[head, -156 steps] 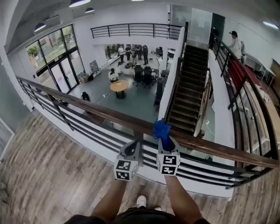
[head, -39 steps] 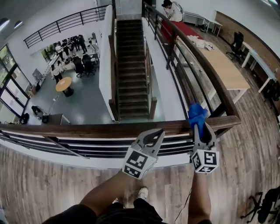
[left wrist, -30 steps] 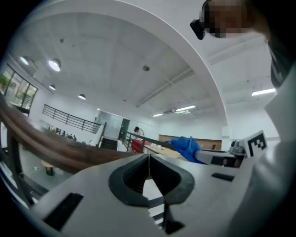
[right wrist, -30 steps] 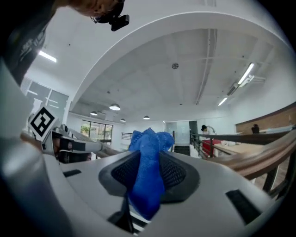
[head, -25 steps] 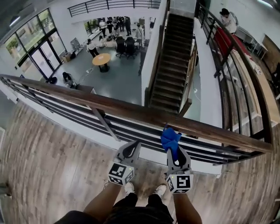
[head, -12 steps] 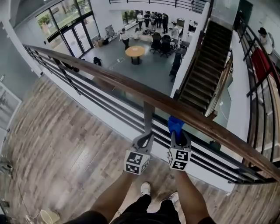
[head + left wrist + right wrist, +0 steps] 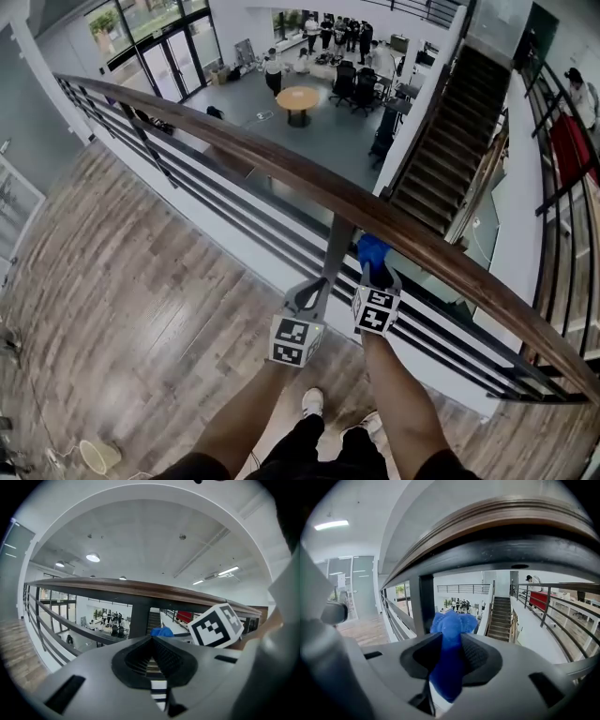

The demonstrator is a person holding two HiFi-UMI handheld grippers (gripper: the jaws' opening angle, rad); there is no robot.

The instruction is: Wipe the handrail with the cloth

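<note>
Looking steeply down in the head view: brown wooden handrail [image 7: 281, 169] crossing diagonally from upper left to lower right, carried on dark bars and a dark post [image 7: 337, 246], with wood-plank floor [image 7: 141, 272] on the near side and a lower hall [image 7: 323, 127] far beneath. Right gripper [image 7: 376, 277] held up just below the rail, beside the post, clamped on a blue cloth [image 7: 372, 250] bunched above its tips; cloth close to the rail, contact not clear from here. Left gripper [image 7: 313, 294] just beside it on the left, a little lower, apart from the rail.

Turning to the left gripper view: jaws pressed together with nothing between them, aimed up toward the rail's dark underside and the post; blue cloth and right gripper showing just to the right.

Turning to the right gripper view: jaws squeezing the blue cloth, bunched top poking out past the tips, rail looming close overhead, post directly behind the cloth.
</note>
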